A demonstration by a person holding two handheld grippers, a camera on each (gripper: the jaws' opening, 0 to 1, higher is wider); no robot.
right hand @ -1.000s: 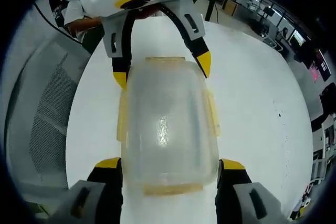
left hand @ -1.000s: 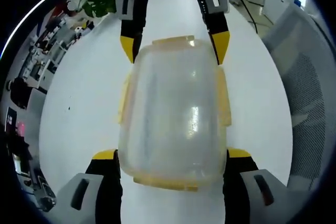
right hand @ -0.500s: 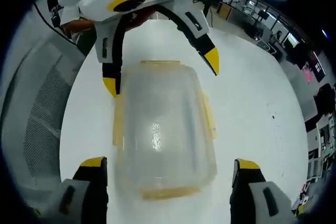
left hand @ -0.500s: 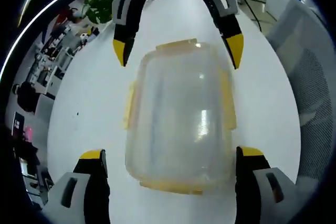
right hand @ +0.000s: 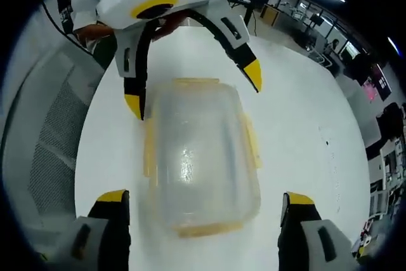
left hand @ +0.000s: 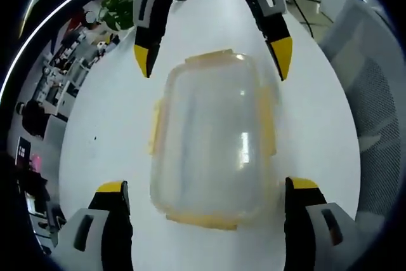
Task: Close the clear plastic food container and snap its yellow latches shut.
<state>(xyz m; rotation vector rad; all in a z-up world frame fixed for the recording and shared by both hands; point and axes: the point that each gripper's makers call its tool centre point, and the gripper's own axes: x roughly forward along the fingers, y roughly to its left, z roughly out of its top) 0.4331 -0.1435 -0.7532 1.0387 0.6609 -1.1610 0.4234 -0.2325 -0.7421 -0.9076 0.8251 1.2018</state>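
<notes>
Left gripper view: frosted, rounded-rectangular clear plastic container with yellow latches.

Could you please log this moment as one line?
container: lid on, on white table | left hand-held gripper: open, straddling near end | right hand-held gripper: open, straddling opposite end | neither touching

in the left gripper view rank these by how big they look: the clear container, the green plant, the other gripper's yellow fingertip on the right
1. clear container, by far the largest.
2. green plant, though it sits farther from the camera.
3. yellow fingertip of the right gripper; close to the plant, so unsure.
</notes>
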